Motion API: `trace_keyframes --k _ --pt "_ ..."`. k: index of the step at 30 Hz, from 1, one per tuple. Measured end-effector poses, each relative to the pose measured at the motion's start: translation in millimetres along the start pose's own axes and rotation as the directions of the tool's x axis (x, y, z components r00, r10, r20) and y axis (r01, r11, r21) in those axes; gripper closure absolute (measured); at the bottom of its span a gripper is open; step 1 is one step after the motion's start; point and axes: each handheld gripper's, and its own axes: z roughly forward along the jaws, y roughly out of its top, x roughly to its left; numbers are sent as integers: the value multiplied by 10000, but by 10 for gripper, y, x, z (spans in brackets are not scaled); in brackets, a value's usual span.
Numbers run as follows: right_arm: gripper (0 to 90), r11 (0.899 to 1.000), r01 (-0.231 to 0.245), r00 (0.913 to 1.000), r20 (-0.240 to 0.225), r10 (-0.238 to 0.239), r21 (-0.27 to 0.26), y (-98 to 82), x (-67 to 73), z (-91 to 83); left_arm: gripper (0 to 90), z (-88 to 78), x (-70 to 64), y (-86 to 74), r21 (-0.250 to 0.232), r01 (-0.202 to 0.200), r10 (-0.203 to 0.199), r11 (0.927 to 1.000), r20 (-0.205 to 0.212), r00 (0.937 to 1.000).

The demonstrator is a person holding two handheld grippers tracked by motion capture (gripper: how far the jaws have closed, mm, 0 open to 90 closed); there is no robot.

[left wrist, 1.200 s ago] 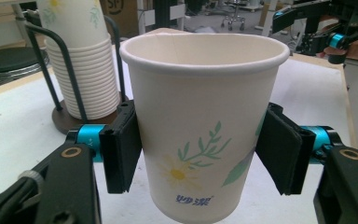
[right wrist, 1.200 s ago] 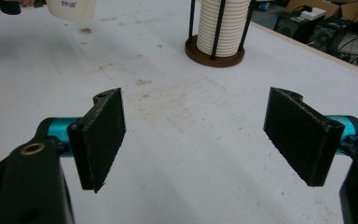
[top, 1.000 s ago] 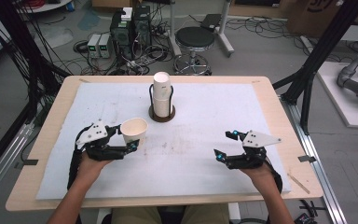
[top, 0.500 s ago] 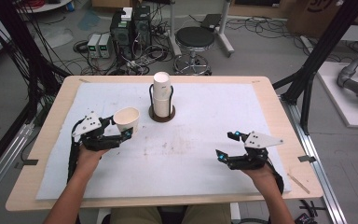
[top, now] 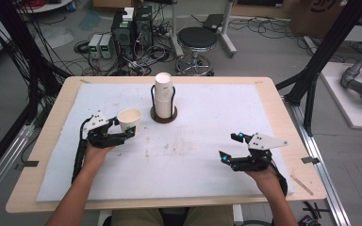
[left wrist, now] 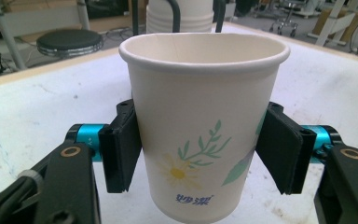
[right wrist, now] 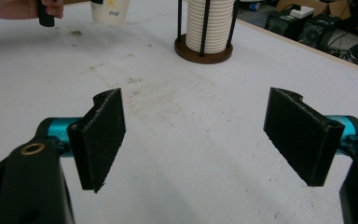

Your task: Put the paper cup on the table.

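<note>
A white paper cup [left wrist: 200, 126] with a daisy and leaf print stands upright between the jaws of my left gripper [left wrist: 198, 154], whose black pads press on both its sides. From above, the cup [top: 129, 120] and left gripper [top: 128, 131] sit at the table's left, just left of the cup stack [top: 163, 96] in its dark wire holder. In the left gripper view I cannot tell whether the cup's base touches the mat. My right gripper [top: 230, 147] rests at the right front, open, with bare mat between its pads [right wrist: 100, 140]. The held cup [right wrist: 109, 10] shows far off there.
A white mat [top: 207, 132] covers the wooden table [top: 273, 94]. The holder's round brown base [right wrist: 204, 53] stands at the mat's back centre. Beyond the table are a stool [top: 196, 40], electronics boxes and cables on the floor.
My left gripper has carried the cup away from me, toward the back of the table, and a little lower. The right gripper has stayed put.
</note>
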Motion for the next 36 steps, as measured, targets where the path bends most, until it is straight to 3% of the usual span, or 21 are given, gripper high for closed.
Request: trace_keyframes --k 5,8,22,25,27,28,30,33,35,36 --pt "210 10000 0 10000 0 0 -3 -5 -4 2 353 57 -2 -77 591 20 -8 9982 -205 9998" --pt "210 10000 -18 10000 -5 18 2 -8 -7 0 353 89 -16 -141 1125 60 -18 9936 -373 9993" --pt "210 10000 -23 10000 29 23 5 -15 -9 -19 353 -40 -97 -231 1504 -185 294 9884 -709 9970" --pt "210 10000 -11 10000 25 11 6 -15 -9 -22 347 -40 -101 -232 1524 -192 306 9881 -728 9969" --pt "210 10000 -39 10000 10 39 -27 -13 -4 -32 284 -41 -103 -235 1521 -60 201 9883 -910 9956" --pt "210 10000 -36 10000 14 36 1 -15 -5 -37 253 -62 -110 -236 1445 241 -58 9892 -1256 9921" --pt "210 10000 -69 10000 34 69 -21 -24 -14 -48 151 -83 -107 -238 1406 433 -261 9891 -1219 9922" --pt "210 9999 -122 9999 92 122 16 -35 -25 -60 152 -188 -115 -249 1202 589 -455 9910 -1109 9928" --pt "210 9997 -219 9997 142 218 78 -49 -38 -72 152 -291 -132 -243 994 469 -369 9939 -998 9943" --pt "210 9997 -214 9996 211 211 130 -66 -57 -84 152 -397 -149 -229 664 407 -352 9970 -819 9960"
